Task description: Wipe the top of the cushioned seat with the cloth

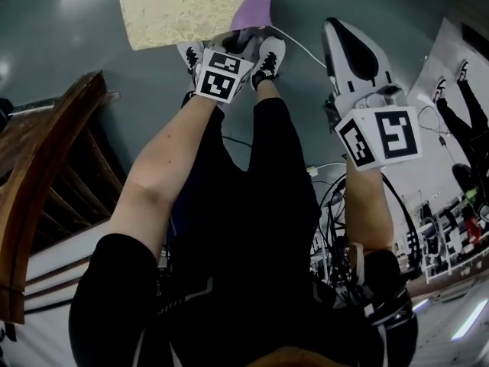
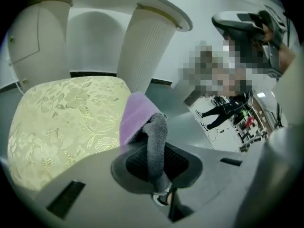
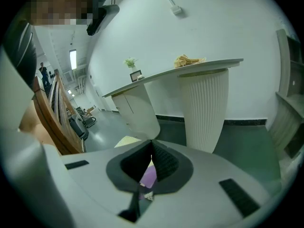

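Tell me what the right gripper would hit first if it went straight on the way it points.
Probably the white ribbed pedestal under the counter: the right gripper points near its base, with only floor showing before it. Depth is unclear, so the floor could come first.

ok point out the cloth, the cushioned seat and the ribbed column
cloth [image 2: 135, 117]: left gripper view, purple fold
cushioned seat [image 2: 66, 122]: left gripper view, patterned top
ribbed column [image 2: 145, 49]: left gripper view, mid shaft

Wooden chair [image 1: 34, 189] at left, white fluted pedestal [image 3: 204, 108], potted plant [image 3: 130, 62] on counter [image 3: 190, 68]
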